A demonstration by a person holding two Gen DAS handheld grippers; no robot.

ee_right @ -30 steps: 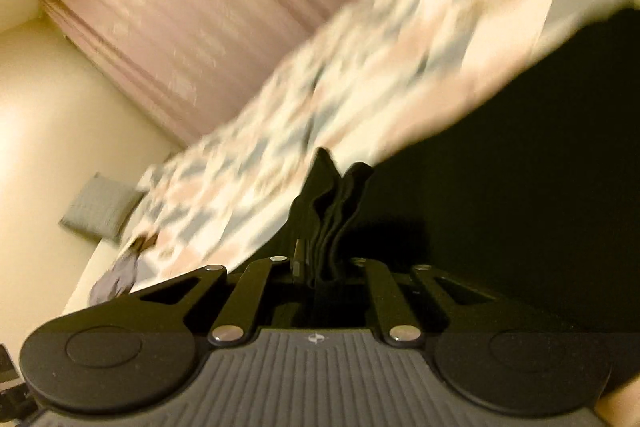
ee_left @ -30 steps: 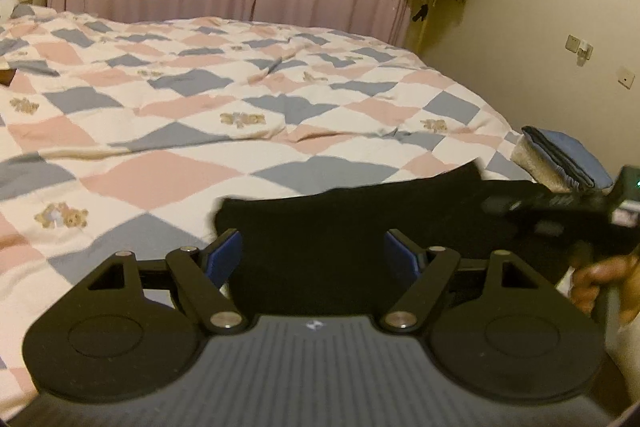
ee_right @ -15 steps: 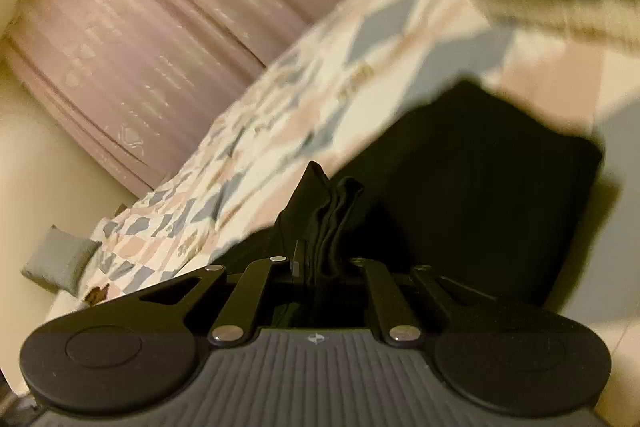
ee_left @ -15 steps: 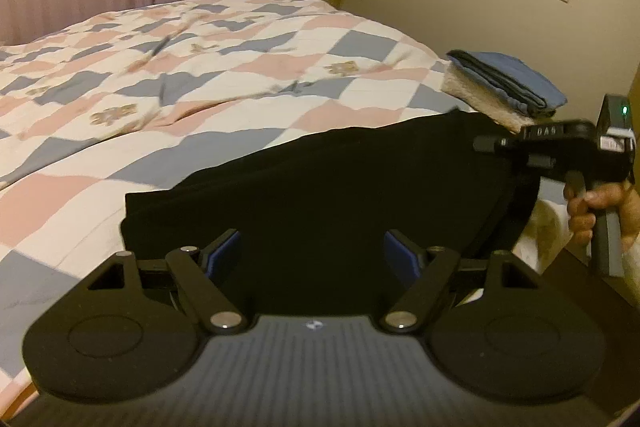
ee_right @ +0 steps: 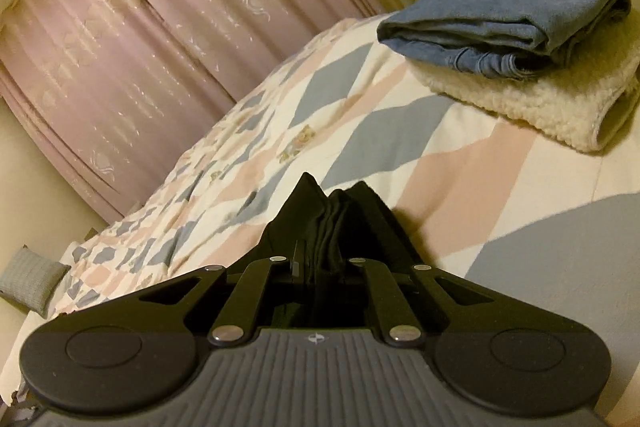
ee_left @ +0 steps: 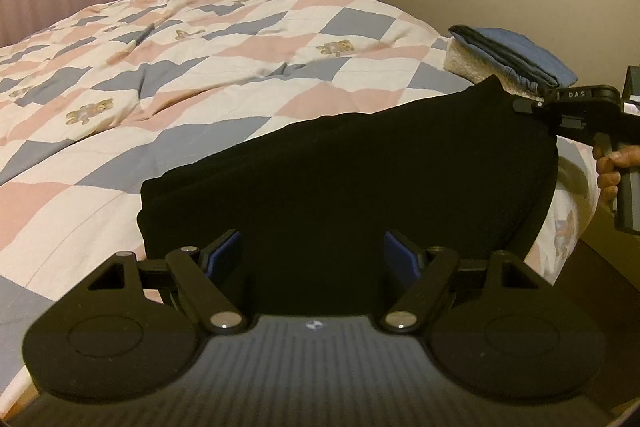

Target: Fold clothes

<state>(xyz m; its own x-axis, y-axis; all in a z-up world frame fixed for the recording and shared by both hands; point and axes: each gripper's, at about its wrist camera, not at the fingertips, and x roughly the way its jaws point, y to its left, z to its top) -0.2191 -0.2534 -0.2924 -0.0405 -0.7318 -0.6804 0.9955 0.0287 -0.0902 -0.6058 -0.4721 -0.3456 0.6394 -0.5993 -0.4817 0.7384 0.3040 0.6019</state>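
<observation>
Since half a second ago my right claw [ee_right: 318,259] has swung toward the folded pile, which now fills its view at 1 o'clock where the black garment [ee_left: 352,167] lay spread before; my left view has barely shifted.

Nearest me in the left view, my left claw [ee_left: 312,253] stands wide apart, blue pads [ee_left: 226,251] clear of each other, gripping nothing that I can see. The garment lies directly ahead of it at 12 o'clock, on the near edge of the bed [ee_left: 200,75], its far corner lifted toward 2 o'clock. That corner meets my right claw [ee_left: 524,105], seen there from the side, with a hand [ee_left: 614,171] on its handle at 3 o'clock.

In the right view the claw is closed down on a bunched fold of the garment [ee_right: 332,223], the black cloth standing up in pleats between the fingers.

Beyond it the checked quilt [ee_right: 380,131] runs back toward 11 o'clock. At 1 o'clock a folded blue piece [ee_right: 512,3] rests on top of a folded cream fleece [ee_right: 540,99], both on the quilt. A small grey cushion [ee_right: 32,279] sits at 9 o'clock, and pink curtains [ee_right: 132,39] close off the far wall.
</observation>
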